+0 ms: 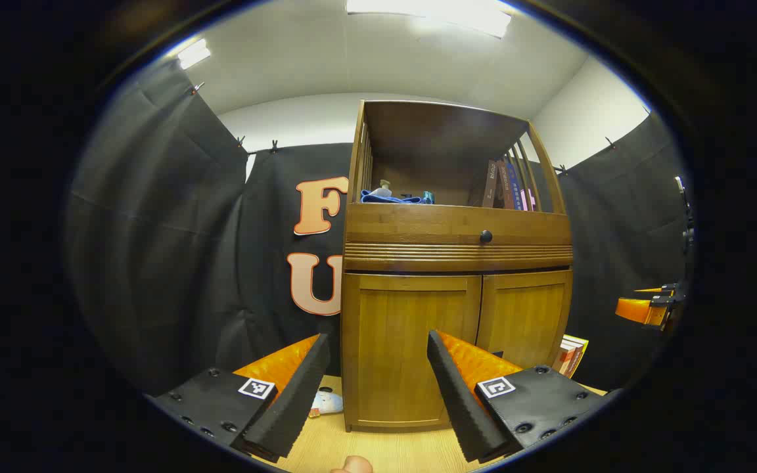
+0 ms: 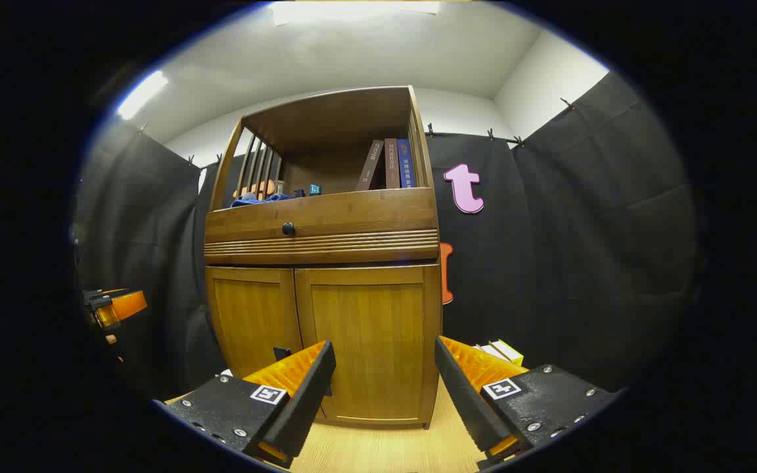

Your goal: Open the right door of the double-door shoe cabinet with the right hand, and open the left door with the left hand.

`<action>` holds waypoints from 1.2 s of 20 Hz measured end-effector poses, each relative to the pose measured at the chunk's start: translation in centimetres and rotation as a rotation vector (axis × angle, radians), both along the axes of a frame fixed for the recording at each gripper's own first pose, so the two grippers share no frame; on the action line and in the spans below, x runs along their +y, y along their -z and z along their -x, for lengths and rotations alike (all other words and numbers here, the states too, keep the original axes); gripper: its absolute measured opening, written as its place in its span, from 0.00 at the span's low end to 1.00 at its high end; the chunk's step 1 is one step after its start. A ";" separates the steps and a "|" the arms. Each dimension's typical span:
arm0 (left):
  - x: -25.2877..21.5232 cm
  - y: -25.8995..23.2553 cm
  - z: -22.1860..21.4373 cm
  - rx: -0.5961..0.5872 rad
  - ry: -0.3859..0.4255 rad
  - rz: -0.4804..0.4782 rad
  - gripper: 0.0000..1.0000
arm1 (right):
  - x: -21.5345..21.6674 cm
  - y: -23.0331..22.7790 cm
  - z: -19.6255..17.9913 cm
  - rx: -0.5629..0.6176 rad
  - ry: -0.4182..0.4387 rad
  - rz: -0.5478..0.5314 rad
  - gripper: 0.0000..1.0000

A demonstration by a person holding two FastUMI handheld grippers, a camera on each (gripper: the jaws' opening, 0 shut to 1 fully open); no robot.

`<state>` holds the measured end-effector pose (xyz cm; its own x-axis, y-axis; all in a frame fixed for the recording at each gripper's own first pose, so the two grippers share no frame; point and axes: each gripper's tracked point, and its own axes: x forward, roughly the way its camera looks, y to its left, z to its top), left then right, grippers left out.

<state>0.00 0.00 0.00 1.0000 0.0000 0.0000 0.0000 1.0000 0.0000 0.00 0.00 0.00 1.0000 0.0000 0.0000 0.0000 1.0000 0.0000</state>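
Observation:
A wooden shoe cabinet (image 1: 457, 253) (image 2: 322, 246) stands on the wood floor with both lower doors closed. In the left gripper view my left gripper (image 1: 378, 358) is open, its fingers framing the left door (image 1: 408, 348), a short way in front of it. The right door (image 1: 526, 322) sits beside it. In the right gripper view my right gripper (image 2: 382, 364) is open before the right door (image 2: 368, 341), with the left door (image 2: 250, 318) to its side. Each view catches the other gripper at its edge (image 1: 644, 309) (image 2: 112, 307).
Above the doors is a drawer with a dark knob (image 1: 485, 236) (image 2: 288, 228). The open shelf on top holds books (image 1: 506, 184) (image 2: 388, 163) and a blue cloth (image 1: 391, 196). Small boxes (image 2: 500, 351) and a booklet (image 1: 570, 355) lie on the floor beside the cabinet.

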 end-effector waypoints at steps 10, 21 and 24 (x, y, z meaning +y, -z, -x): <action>-0.6 -0.2 0.3 -0.005 0.011 0.000 0.94 | 0.2 -0.5 0.5 -0.020 -0.006 0.003 0.93; -0.4 0.4 0.4 0.003 0.021 0.020 0.96 | 0.4 2.4 -1.0 0.002 0.012 0.005 1.00; -0.2 0.6 0.4 0.005 0.026 0.026 0.96 | 2.3 4.4 -2.6 0.006 -0.022 -0.013 0.99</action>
<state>-0.40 -0.20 -0.59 0.9997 -0.0258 -0.0042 0.0257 0.9993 -0.0259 2.63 2.32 -4.39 0.9997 0.0221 -0.0062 -0.0220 0.9997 0.0130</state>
